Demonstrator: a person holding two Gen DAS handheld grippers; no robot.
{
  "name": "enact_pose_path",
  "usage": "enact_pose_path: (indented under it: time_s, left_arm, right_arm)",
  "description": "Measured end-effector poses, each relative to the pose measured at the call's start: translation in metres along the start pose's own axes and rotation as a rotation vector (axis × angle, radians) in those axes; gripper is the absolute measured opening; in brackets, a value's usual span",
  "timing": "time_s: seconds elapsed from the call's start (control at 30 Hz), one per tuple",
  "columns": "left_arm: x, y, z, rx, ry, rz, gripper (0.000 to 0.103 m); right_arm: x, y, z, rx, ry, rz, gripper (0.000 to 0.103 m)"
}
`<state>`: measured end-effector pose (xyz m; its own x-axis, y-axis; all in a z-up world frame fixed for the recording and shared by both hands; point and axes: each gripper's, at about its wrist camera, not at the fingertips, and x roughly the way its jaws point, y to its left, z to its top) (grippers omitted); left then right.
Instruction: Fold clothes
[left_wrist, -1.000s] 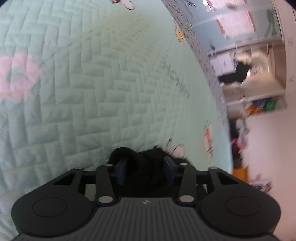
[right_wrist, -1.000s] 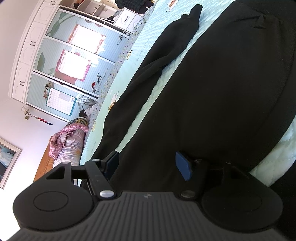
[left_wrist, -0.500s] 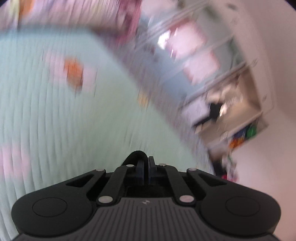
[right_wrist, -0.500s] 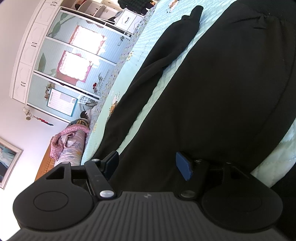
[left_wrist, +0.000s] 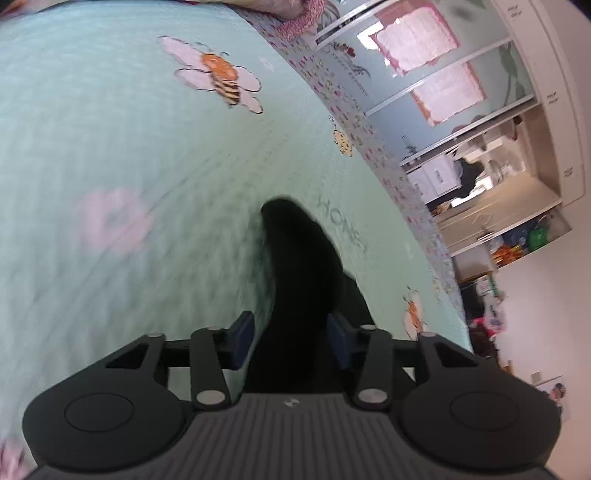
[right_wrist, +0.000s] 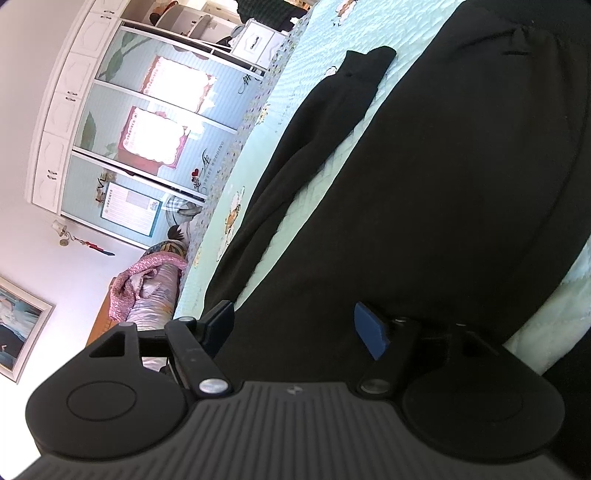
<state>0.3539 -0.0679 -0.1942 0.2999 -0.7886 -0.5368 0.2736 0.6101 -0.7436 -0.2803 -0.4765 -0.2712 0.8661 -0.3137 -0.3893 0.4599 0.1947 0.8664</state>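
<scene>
only right view shows garment body (right_wrist: 461, 184) (left: sleeve (left_wrist: 299, 266) w/ bee print (left_wrist: 221, 77)).

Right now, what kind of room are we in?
Most likely a bedroom in a home. A black garment lies spread on a mint quilted bedspread with bee prints, a wardrobe with sliding doors lines the wall, and rolled pink bedding sits beside the bed.

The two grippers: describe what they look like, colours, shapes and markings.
The left gripper and the right gripper look alike: a dark grey ribbed body with a small pale logo, two round black discs, black linkage arms with silver pivot pins, and blue pads on the fingers.
</scene>
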Motion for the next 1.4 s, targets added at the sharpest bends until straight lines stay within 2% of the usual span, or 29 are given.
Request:
enact_pose_path:
  time_s: [0.13,0.27,0.33,0.43,0.5,0.53,0.57,0.7,0.77,0.83,0.93,1.1,1.2,1.27,1.33,1.4]
  left_arm:
    - [-0.046,0.012,-0.050,-0.080,-0.051,-0.001,0.062]
    - [-0.052,0.018,-0.091,-0.173,-0.034,-0.002,0.065]
    - [-0.043,0.020,-0.099,-0.222,-0.020,0.014,0.065]
    - [-0.033,0.012,-0.095,-0.251,-0.034,0.012,0.064]
    - [-0.025,0.010,-0.090,-0.294,-0.041,-0.005,0.052]
    - [-0.022,0.008,-0.089,-0.310,-0.037,-0.004,0.015]
    - [-0.026,0.003,-0.090,-0.301,-0.046,0.008,0.009]
    - [-0.078,-0.023,-0.101,-0.196,-0.176,0.037,0.007]
    - [-0.114,-0.032,-0.109,-0.153,-0.252,0.042,0.007]
    - [-0.139,-0.029,-0.121,-0.151,-0.294,0.056,0.007]
    - [-0.149,-0.009,-0.136,-0.200,-0.277,0.098,0.008]
    - [-0.134,0.027,-0.149,-0.304,-0.205,0.168,0.012]
    - [-0.141,0.018,-0.150,-0.297,-0.214,0.168,0.020]
    - [-0.149,0.007,-0.152,-0.276,-0.224,0.151,0.036]
    - [-0.154,-0.004,-0.160,-0.255,-0.223,0.140,0.045]
    - [-0.151,-0.011,-0.167,-0.235,-0.203,0.130,0.049]
  right_arm:
    - [0.001,0.001,0.000,0.004,-0.005,0.008,0.075]
    - [0.002,0.002,-0.001,-0.003,-0.009,0.015,0.077]
    - [0.002,0.002,-0.002,-0.006,-0.010,0.018,0.077]
    - [0.001,0.003,-0.001,-0.005,-0.010,0.025,0.077]
    - [0.001,0.003,-0.001,-0.001,-0.011,0.028,0.078]
    - [0.002,0.003,-0.001,0.004,-0.012,0.029,0.078]
    - [0.002,0.003,-0.001,0.008,-0.014,0.028,0.078]
    - [0.003,0.004,-0.001,0.026,-0.018,0.037,0.078]
    - [0.003,0.002,0.001,0.039,-0.019,0.047,0.078]
    - [0.003,0.002,0.001,0.047,-0.017,0.056,0.078]
    - [-0.002,-0.006,0.001,0.057,-0.012,0.073,0.079]
    - [-0.003,-0.002,0.002,0.068,0.005,0.104,0.082]
    - [-0.004,0.002,0.002,0.061,0.034,0.119,0.082]
    - [-0.002,0.006,0.001,0.043,0.058,0.124,0.082]
    - [0.001,0.011,0.000,0.021,0.074,0.125,0.082]
    - [0.002,0.015,-0.001,0.002,0.087,0.130,0.082]
